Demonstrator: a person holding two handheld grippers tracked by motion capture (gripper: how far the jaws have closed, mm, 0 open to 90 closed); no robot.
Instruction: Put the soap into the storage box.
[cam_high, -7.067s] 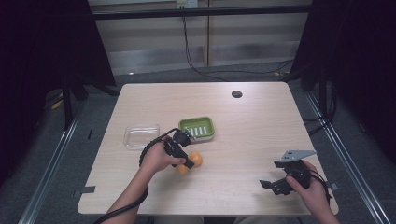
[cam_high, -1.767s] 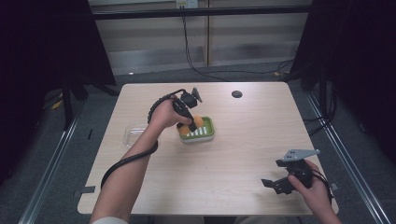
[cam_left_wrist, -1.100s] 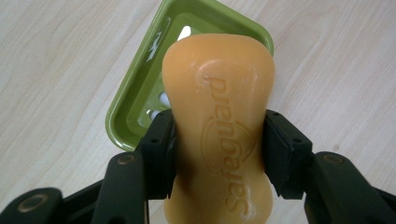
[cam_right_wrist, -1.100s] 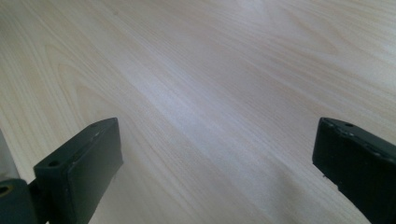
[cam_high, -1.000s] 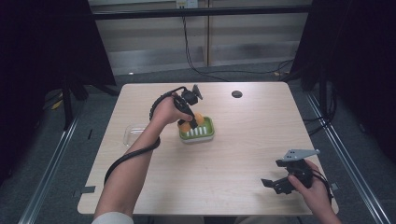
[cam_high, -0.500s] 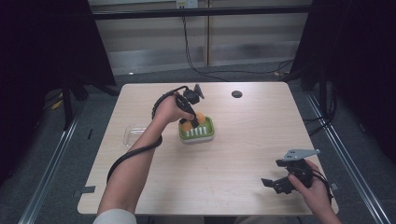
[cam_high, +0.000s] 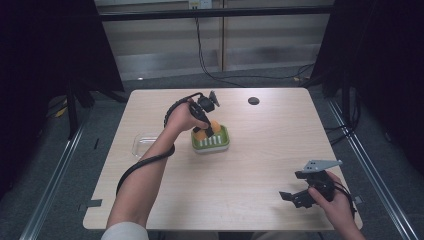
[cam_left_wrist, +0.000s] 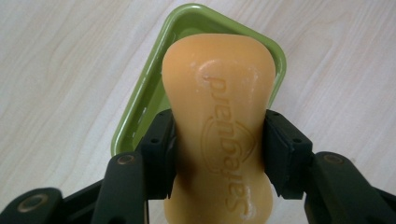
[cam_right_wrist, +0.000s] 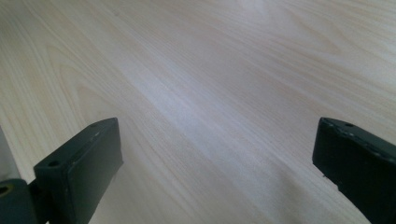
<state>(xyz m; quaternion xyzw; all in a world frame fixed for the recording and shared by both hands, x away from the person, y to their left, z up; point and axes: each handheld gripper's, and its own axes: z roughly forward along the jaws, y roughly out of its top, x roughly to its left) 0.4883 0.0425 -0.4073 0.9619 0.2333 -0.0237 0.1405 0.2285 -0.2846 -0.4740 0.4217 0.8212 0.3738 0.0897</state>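
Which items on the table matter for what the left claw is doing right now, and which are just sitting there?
In play:
- orange soap bar, clamped in the left claw
- green soap dish under it

Lying about:
- clear plastic lid, left of the dish
- right claw, open over bare table

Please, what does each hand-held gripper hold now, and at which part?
The left hand-held gripper clamps the orange soap bar at its narrow waist, over the green soap dish. The right hand-held gripper is open, holding nothing.

Orange embossed soap (cam_left_wrist: 218, 126), green slotted dish (cam_high: 210, 140), black gripper (cam_left_wrist: 219, 158), pale wood-grain table (cam_high: 260, 165).
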